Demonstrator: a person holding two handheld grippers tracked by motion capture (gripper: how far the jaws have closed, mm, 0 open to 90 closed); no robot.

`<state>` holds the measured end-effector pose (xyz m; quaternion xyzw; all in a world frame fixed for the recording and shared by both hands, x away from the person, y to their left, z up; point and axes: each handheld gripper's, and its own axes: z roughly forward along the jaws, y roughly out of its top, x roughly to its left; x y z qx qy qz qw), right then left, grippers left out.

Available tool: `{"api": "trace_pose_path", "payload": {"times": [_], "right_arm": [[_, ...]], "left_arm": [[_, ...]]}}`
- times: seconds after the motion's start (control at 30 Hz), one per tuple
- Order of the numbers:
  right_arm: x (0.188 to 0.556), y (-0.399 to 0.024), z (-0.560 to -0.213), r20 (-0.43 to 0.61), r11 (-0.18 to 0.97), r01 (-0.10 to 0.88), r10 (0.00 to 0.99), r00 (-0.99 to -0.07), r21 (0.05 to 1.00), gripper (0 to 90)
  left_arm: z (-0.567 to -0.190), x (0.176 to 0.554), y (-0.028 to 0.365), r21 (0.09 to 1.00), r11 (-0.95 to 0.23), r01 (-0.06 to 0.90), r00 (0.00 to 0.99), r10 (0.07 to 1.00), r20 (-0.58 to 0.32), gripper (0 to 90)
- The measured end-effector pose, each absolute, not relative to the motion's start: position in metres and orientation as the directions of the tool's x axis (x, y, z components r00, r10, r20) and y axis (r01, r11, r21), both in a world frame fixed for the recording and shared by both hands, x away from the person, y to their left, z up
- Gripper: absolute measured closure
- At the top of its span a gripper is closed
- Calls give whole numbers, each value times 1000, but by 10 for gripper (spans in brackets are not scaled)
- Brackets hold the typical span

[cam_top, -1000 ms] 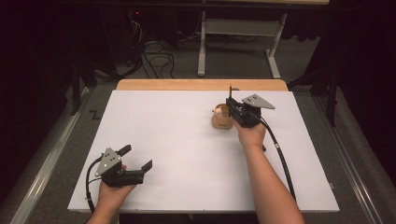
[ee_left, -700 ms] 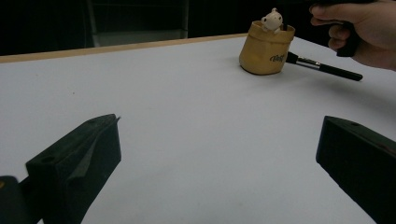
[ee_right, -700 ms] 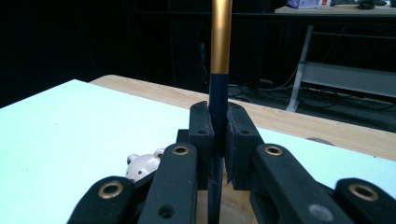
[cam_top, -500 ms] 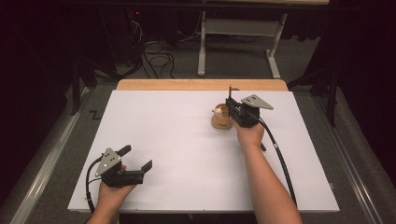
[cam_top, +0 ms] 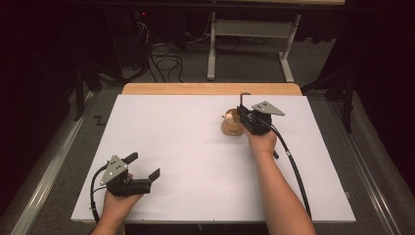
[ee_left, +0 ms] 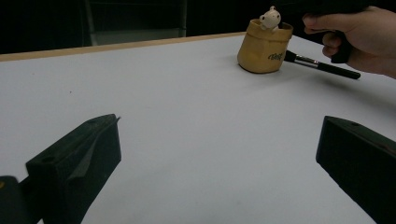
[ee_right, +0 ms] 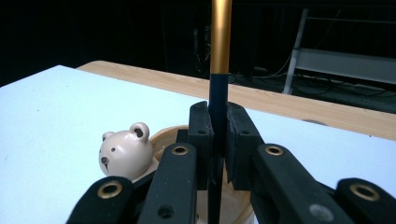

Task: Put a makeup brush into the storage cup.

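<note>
At the near left of the bench (cam_top: 176, 147) the left tongs (cam_top: 145, 167) hang wide open with nothing between them, as they did a second ago. Farther off at the right, the right tongs (ee_right: 218, 135) are clamped on an upright black-and-gold brush (ee_right: 219, 60) over the tan pot (cam_top: 231, 125), hardly moved since then. The left gripper view shows another black brush (ee_left: 322, 66) lying beside the pot, and the bear figure (ee_right: 126, 151) on the rim is clearest in the right gripper view.
</note>
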<state>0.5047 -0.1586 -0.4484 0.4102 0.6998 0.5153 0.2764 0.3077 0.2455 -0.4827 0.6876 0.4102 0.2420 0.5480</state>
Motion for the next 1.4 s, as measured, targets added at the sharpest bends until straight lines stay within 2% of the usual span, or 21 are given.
{"api": "trace_pose_path", "payload": {"times": [0.03, 0.13, 0.23, 0.67, 0.9, 1.17, 1.4], "right_arm": [[505, -159, -448, 36, 133, 290, 859, -511, 948, 816], [505, -159, -447, 53, 119, 298, 859, -510, 947, 654], [505, -162, -445, 73, 101, 312, 862, -501, 945, 599], [493, -172, -431, 57, 115, 296, 857, -512, 948, 590], [481, -177, -435, 52, 133, 308, 848, -527, 942, 580], [452, -185, -444, 56, 146, 313, 830, -555, 939, 566], [427, -193, -450, 39, 164, 298, 819, -573, 940, 519]], "left_arm": [[-483, 308, 246, 952, -63, 299, 546, 830, -117, 9], [-483, 308, 246, 952, -64, 300, 546, 830, -116, 10], [-483, 308, 245, 952, -64, 300, 546, 830, -116, 10], [-484, 308, 241, 950, -75, 302, 550, 828, -109, 10], [-485, 309, 241, 948, -77, 307, 548, 829, -110, 10], [-486, 312, 238, 947, -94, 308, 554, 827, -98, 9], [-487, 313, 238, 945, -100, 312, 553, 828, -95, 9]]}}
